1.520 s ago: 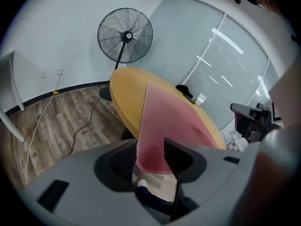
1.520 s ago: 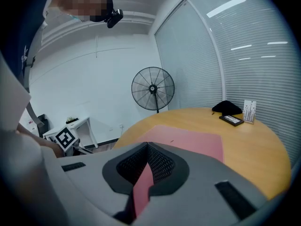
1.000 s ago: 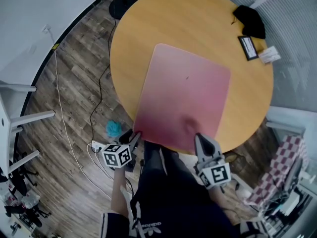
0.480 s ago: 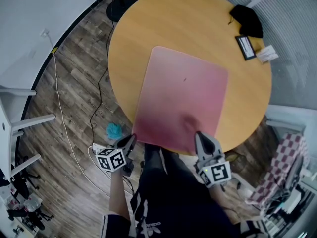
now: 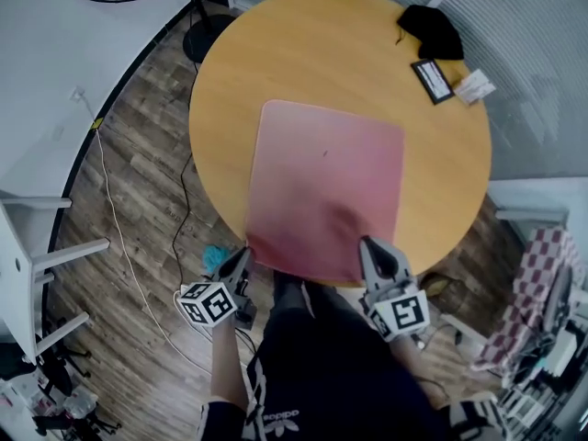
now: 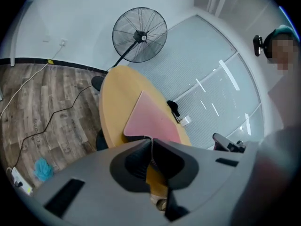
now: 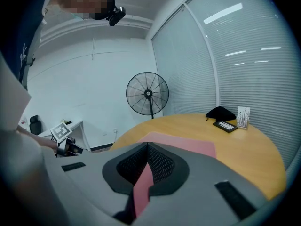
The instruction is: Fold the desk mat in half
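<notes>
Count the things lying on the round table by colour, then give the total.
Pink: 1, the mat
Black: 2, the pouch and the flat case
White: 1, the card
Total: 4

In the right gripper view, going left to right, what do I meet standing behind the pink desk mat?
standing fan → black pouch → white card
</notes>
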Tool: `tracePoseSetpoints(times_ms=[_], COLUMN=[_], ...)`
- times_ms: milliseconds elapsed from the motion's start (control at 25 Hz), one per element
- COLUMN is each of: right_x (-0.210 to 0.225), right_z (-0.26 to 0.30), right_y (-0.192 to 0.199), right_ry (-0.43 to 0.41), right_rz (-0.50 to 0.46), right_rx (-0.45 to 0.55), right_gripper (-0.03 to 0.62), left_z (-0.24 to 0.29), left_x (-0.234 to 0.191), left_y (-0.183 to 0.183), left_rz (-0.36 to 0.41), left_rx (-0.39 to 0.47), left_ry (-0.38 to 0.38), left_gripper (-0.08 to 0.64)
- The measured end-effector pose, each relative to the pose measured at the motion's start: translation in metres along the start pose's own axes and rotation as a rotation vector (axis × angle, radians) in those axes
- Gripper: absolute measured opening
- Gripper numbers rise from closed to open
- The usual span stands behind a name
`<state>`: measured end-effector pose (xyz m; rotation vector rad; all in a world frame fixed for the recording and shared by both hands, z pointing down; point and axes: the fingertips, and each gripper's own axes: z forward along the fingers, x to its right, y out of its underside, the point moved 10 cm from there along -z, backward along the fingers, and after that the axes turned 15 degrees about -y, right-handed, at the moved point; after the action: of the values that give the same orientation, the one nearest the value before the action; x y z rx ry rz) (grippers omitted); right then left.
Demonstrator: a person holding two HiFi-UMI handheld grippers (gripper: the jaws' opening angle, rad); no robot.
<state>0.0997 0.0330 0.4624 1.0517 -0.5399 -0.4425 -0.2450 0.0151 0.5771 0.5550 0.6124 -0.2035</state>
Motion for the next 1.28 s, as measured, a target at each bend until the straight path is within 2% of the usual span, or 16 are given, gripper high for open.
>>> tracePoseSetpoints(times_ms=[200, 440, 920, 1280], right_x=[-0.002, 0.006, 0.020, 0.024], right_z=[-0.009, -0.023, -0.042, -0.044], right_y=[-0.012, -0.018, -0.018, -0.017], right_ry=[0.037, 0.126, 0.253, 0.337], right_rz=[0.017, 0.003, 0.009, 0.049], right_rx=[0.076, 0.125, 0.190, 0.221], right_gripper=[0.003, 0.003, 0.003, 0.003], left_z=[0.018, 0.038, 0.093, 0.145], left_x=[0.025, 0.049, 0.117, 0.161], left_y=[-0.030, -0.057, -0.086, -0.108], left_rz=[0.077, 0.153, 0.338, 0.464], left_rx=[0.022, 0.021, -0.015, -0.042], left_ry=[0.037, 0.067, 0.147, 0.194], left_gripper=[0.018, 0.018, 0.018, 0.018])
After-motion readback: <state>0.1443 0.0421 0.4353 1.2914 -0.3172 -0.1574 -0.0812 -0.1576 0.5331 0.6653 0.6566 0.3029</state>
